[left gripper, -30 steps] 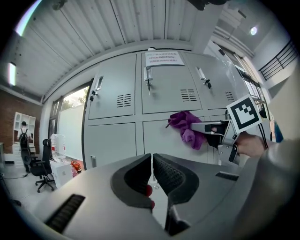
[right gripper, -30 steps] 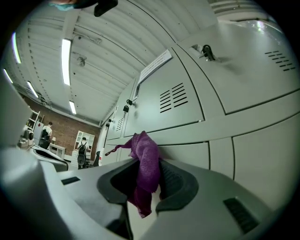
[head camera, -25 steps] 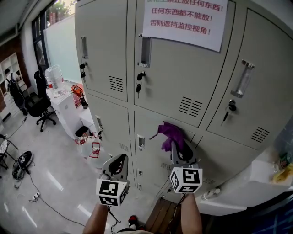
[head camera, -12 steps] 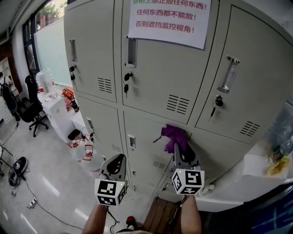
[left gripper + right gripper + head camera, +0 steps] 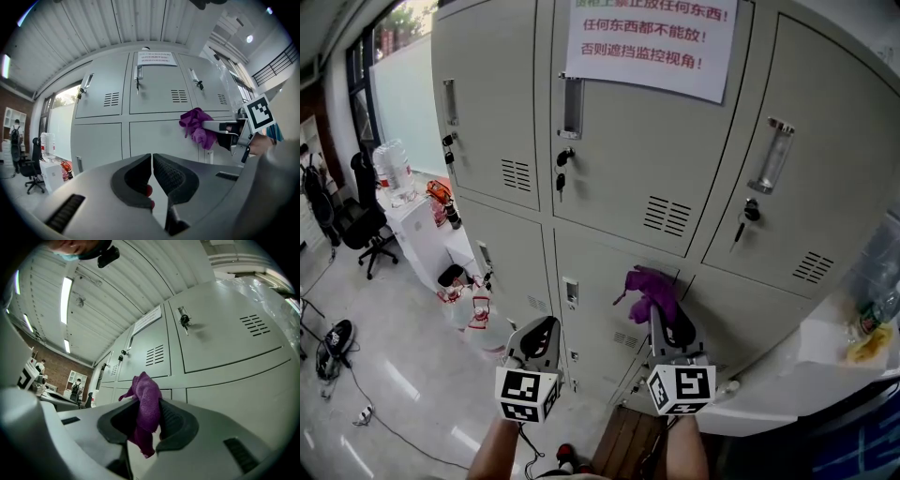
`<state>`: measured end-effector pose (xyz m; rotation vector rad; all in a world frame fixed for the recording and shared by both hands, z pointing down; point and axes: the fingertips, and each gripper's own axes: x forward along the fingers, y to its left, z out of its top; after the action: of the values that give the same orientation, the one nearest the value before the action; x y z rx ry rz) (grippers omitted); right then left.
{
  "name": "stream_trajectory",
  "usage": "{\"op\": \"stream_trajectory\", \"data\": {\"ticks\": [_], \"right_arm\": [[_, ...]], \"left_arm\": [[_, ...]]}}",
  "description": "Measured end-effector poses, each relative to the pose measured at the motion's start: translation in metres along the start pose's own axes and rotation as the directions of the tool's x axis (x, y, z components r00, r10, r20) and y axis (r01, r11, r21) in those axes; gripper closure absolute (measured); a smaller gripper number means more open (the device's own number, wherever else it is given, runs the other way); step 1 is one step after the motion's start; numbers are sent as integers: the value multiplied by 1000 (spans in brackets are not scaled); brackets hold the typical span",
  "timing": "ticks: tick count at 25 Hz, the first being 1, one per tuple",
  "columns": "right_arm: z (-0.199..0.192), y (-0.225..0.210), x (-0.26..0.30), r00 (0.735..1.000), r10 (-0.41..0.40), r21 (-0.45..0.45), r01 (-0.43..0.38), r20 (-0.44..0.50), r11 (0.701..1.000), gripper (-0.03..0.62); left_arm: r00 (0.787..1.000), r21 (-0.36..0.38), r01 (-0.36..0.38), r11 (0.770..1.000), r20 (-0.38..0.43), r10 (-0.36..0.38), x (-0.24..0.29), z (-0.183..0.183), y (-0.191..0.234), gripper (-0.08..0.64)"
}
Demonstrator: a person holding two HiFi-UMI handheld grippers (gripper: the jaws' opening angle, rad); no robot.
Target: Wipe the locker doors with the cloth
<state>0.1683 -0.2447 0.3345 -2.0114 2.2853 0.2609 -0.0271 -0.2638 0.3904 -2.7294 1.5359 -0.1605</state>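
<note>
Cloth [image 5: 649, 291], clamped in right gripper [image 5: 664, 317], slid lower on locker door [image 5: 600, 267]; left gripper [image 5: 152, 161] closed

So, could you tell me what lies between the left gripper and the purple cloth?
In the head view, only the lower locker door with its small latch plate lies between the left gripper and the purple cloth.
</note>
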Motion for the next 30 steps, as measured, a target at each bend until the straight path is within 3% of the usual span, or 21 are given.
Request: {"op": "stream_trajectory", "data": {"ticks": [7,16,30], "right_arm": [[-6,44,0,996,89,-1,-89,23,996,476],[-55,104,23,980,200,17,-200,-18,980,476],[-122,127,77,973,207,48,-203,-104,978,476]], "left_arm": [[1000,-2,-29,1000,6,29,-5,-5,14,526],[998,2,-63,998,-22,63,-6,-19,30,526],[994,0,-95,995,-55,95,-5,-32,45,526]]}}
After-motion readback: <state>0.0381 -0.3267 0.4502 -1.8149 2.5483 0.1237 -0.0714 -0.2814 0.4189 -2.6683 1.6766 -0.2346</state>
